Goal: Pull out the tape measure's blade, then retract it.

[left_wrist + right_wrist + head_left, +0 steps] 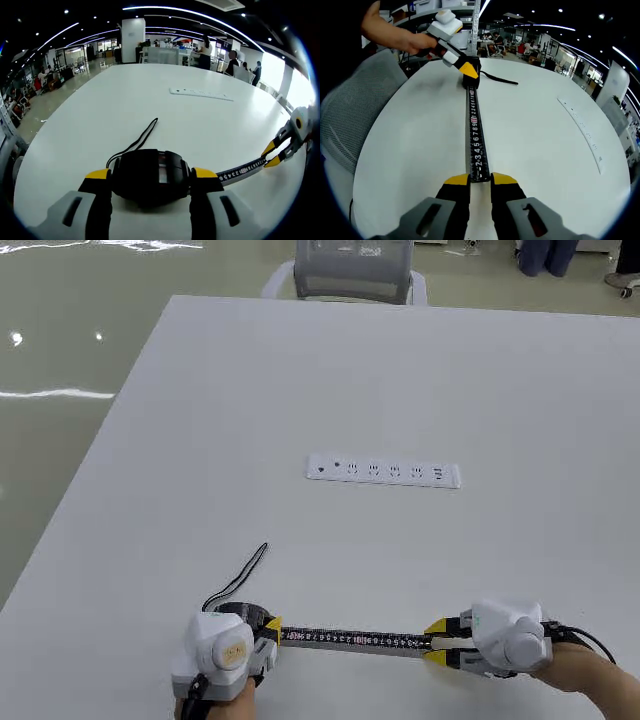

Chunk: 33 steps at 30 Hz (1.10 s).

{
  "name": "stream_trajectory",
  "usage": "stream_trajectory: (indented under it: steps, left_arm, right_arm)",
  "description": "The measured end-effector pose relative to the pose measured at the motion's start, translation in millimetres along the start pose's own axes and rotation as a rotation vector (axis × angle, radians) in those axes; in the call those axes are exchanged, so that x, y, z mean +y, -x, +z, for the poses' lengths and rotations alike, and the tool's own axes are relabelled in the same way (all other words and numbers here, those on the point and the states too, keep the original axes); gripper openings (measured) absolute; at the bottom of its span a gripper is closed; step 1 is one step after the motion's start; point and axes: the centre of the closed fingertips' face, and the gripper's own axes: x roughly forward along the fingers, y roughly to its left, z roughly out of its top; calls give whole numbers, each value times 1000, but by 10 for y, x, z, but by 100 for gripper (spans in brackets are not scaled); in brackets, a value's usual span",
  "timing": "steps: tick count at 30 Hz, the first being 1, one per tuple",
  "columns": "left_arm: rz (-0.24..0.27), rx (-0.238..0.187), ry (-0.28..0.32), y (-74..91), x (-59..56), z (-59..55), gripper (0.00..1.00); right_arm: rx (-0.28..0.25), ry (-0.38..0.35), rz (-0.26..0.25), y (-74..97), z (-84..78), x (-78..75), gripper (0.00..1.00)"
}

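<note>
In the head view, two claws worked along the bottom edge of one white table (400, 370). The left claw (272, 632), at lower left, was closed on the one black tape measure (255, 618). The right claw (438, 642), at lower right, had its yellow tips drawn narrow on the end of the blade (350, 639). The blade lay flat on the table, stretched straight between the two claws. One thin black wrist cord (240, 578) trailed up and right from the tape measure. One white power strip (383, 471) lay mid-frame, well apart from the work. One grey office chair (350, 268) stood beyond the table's far edge at the top.

The left gripper view showed what the head view hid. The tape measure's rounded black body sat squarely between the two yellow-tipped jaws at bottom centre, touching both. The blade ran off to the right, reaching the right claw at the right edge. Several people stood in the office far behind the table.

In the right gripper view the printed numbers on the blade could be read. Its end sat between the two nearly closed jaws at the bottom. At upper left, one hand (415, 42) held the left claw on the tape measure.
</note>
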Motion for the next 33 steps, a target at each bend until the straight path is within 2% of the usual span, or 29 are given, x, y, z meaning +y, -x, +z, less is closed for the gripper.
stream_trajectory:
  steps: [24,33]
  left_arm:
    - [-32,7,0,-13,-3,-21,60]
    - [-46,8,6,-1,7,-21,60]
  right_arm:
    - [-2,23,9,-48,58,-12,14]
    - [-7,31,18,-78,129,2,14]
